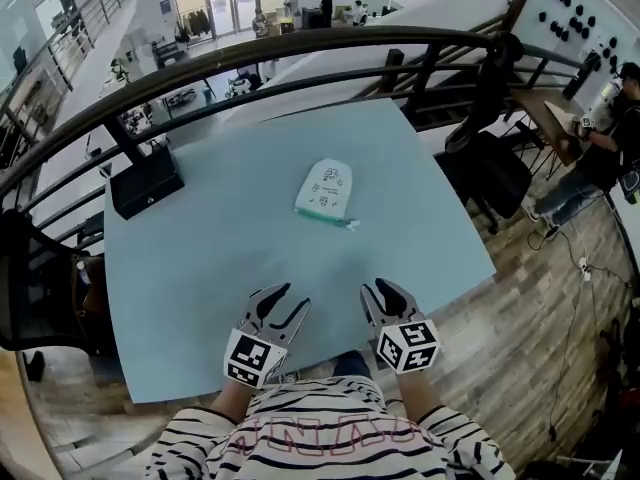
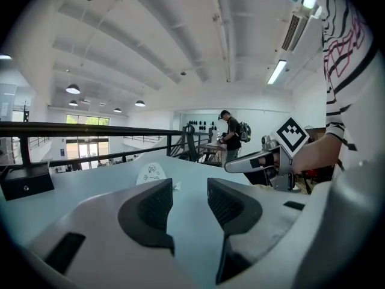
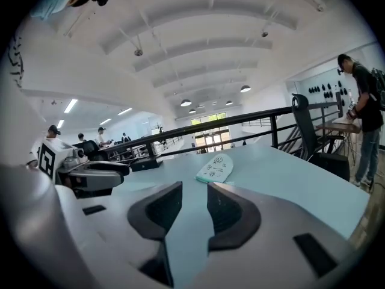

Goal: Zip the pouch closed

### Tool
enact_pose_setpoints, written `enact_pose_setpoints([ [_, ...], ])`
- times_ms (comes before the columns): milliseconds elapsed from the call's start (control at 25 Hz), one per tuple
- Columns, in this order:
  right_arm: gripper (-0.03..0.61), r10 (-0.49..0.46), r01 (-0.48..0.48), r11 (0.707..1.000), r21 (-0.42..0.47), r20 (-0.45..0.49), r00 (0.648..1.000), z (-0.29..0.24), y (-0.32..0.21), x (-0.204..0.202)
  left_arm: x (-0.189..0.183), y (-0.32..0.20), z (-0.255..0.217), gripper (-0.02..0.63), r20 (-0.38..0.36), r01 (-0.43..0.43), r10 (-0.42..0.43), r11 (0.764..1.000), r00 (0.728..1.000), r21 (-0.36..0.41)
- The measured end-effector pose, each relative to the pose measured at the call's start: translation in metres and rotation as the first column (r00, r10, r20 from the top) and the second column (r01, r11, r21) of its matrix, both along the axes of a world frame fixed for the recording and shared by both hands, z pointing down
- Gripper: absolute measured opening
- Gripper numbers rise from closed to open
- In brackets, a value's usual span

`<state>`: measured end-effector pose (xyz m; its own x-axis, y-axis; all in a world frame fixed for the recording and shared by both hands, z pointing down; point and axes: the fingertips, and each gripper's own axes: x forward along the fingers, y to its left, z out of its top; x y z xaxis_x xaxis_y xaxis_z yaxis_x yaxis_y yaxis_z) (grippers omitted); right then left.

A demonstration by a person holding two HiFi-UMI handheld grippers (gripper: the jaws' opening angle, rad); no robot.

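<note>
Head view is filled at its centre by a pale blue table [image 1: 200, 268], on which a small white pouch [image 1: 325, 188] with printed figures is laid flat, slightly right of and above the frame's middle; its teal edge is turned toward the lower part of the frame. The left gripper [image 1: 290, 298] and the right gripper [image 1: 377, 288] are held side by side over the table's near edge at the bottom centre, well apart from the pouch and from each other. In the left gripper view the jaws are seen standing apart with only bare tabletop between them, and the pouch is seen far beyond them. In the right gripper view the jaws are likewise parted and nothing is gripped, the pouch lying ahead, just above the gap. A black box [image 1: 146, 180] is placed at the table's upper left corner, beside a dark railing [image 1: 300, 48].
</note>
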<state>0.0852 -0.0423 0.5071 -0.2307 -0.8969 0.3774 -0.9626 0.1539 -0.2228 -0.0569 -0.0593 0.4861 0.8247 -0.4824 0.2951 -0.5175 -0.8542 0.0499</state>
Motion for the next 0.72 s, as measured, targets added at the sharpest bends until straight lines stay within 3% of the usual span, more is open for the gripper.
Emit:
enact_pose_setpoints([
  [360, 0.140, -0.225, 0.221, 0.974, -0.047, -0.103, 0.969, 0.021, -0.069, 0.030, 0.023, -0.045, 0.008, 0.160, 0.015, 0.161, -0.160, 0.987, 0.987, -0.020],
  [720, 0.138, -0.407, 0.390, 0.913, -0.120, -0.220, 0.886, 0.058, -0.121, 0.052, 0.039, -0.066, 0.028, 0.158, 0.036, 0.274, -0.272, 0.960, 0.962, -0.062],
])
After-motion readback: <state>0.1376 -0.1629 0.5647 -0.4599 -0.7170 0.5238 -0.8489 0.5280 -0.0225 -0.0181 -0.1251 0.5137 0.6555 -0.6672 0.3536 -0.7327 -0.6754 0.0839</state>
